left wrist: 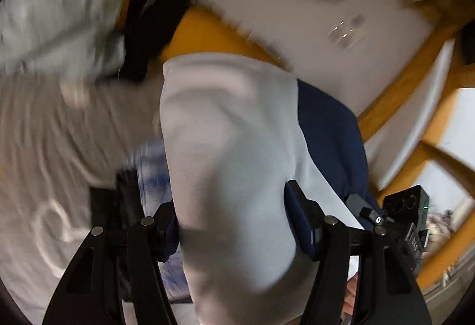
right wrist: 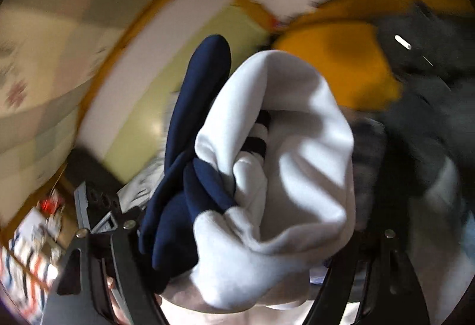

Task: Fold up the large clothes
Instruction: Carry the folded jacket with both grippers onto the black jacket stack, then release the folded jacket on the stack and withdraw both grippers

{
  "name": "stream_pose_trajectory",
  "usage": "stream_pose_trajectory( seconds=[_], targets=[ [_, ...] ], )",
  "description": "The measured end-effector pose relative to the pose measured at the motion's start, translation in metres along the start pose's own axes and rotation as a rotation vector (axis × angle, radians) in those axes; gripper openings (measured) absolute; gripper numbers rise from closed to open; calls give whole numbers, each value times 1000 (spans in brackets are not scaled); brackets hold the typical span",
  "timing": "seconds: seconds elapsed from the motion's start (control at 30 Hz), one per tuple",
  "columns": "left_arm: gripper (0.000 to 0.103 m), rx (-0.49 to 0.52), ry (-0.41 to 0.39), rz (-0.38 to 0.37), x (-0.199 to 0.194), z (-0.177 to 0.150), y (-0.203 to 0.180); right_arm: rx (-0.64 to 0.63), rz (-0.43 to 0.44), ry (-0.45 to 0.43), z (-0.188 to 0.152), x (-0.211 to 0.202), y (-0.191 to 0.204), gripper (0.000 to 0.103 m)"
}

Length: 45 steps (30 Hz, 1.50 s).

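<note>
Behind the held garment (left wrist: 231, 147): yellow pillow (left wrist: 204, 34).

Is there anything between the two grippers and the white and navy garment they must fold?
No. The white and navy fleece garment already sits between the fingers of the left gripper, and a bunch of it fills the right gripper. Nothing visible separates either gripper from it.
</note>
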<state>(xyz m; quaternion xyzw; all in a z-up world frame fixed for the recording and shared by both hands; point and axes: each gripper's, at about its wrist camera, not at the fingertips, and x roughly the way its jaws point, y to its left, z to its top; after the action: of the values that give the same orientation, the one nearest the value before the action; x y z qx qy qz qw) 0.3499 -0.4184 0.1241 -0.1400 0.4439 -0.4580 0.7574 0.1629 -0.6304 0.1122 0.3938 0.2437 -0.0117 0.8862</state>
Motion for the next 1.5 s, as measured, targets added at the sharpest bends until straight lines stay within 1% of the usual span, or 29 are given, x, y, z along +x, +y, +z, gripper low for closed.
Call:
stream_pose_trajectory(
  seconds=[0.07,0.1,0.13,0.2,0.23,0.3,0.33,0.4,0.47,0.5,0.57,0.63,0.67,0.7,0.73,0.8,0.83,0.87,0.93,1.03,1.07,1.1,1.17,1.2,1.27,1.33,1.4,1.47,1.5],
  targets=[
    [66,-28,40,28,38,-12,18,9,-80,-3,-14,18,-33,78],
    [67,-11,32,20,51,-19,21,8,-96,-18,-23,20,-47,81],
    [68,15,23,-3,55,-24,25,16,-83,-24,-30,21,-54,81],
    [69,12,41,-31,50,-34,30,30,-47,1,-39,18,-61,82],
    [69,25,45,-30,46,-34,30,6,-57,9,-40,15,-58,84],
    [72,74,18,16,41,-37,26,-43,-117,-7,-42,13,-43,89],
    [74,80,-5,45,38,-36,26,-75,-144,-24,-45,13,-33,90],
    [83,60,-45,101,30,-36,33,-128,-189,-50,-47,15,-14,90],
    [83,36,-57,105,27,-33,40,-162,-220,-76,-40,10,5,94],
    [83,43,-69,113,21,-33,41,-176,-235,-93,-37,8,4,99],
    [80,107,-108,131,4,-36,32,-251,-289,-131,-47,-5,20,102],
    [80,218,-157,116,-23,-46,19,-338,-363,-139,-51,-8,30,102],
    [81,269,-200,135,-39,-54,12,-385,-412,-156,-58,-14,39,102],
    [82,303,-234,157,-52,-60,7,-415,-439,-181,-63,-17,44,102],
    [86,327,-270,179,-66,-68,3,-447,-456,-217,-72,-25,52,102],
    [101,340,-328,202,-91,-83,1,-487,-452,-268,-90,-39,64,103],
    [103,336,-360,218,-104,-92,1,-508,-437,-279,-100,-45,69,103],
    [103,335,-387,241,-115,-101,3,-525,-425,-282,-110,-49,73,103],
    [103,354,-407,284,-131,-120,6,-540,-424,-275,-128,-50,74,103],
    [103,381,-450,362,-147,-151,16,-515,-412,-233,-157,-40,67,103],
    [103,382,-462,381,-150,-161,22,-504,-414,-217,-170,-35,64,103],
    [103,381,-465,386,-154,-171,30,-506,-437,-216,-182,-30,62,103],
    [103,381,-443,375,-156,-185,44,-531,-498,-238,-201,-24,63,103],
    [103,389,-437,376,-156,-192,48,-535,-512,-253,-210,-22,64,103],
    [103,416,-437,422,-156,-207,57,-529,-500,-266,-223,-19,64,103],
    [103,423,-431,442,-154,-216,66,-529,-473,-276,-233,-13,63,103],
    [103,418,-435,461,-152,-221,78,-549,-468,-299,-242,-3,61,103],
    [103,439,-467,530,-148,-229,89,-578,-466,-339,-252,5,59,103],
    [103,454,-473,547,-144,-233,93,-586,-473,-367,-256,8,59,103]
  ],
)
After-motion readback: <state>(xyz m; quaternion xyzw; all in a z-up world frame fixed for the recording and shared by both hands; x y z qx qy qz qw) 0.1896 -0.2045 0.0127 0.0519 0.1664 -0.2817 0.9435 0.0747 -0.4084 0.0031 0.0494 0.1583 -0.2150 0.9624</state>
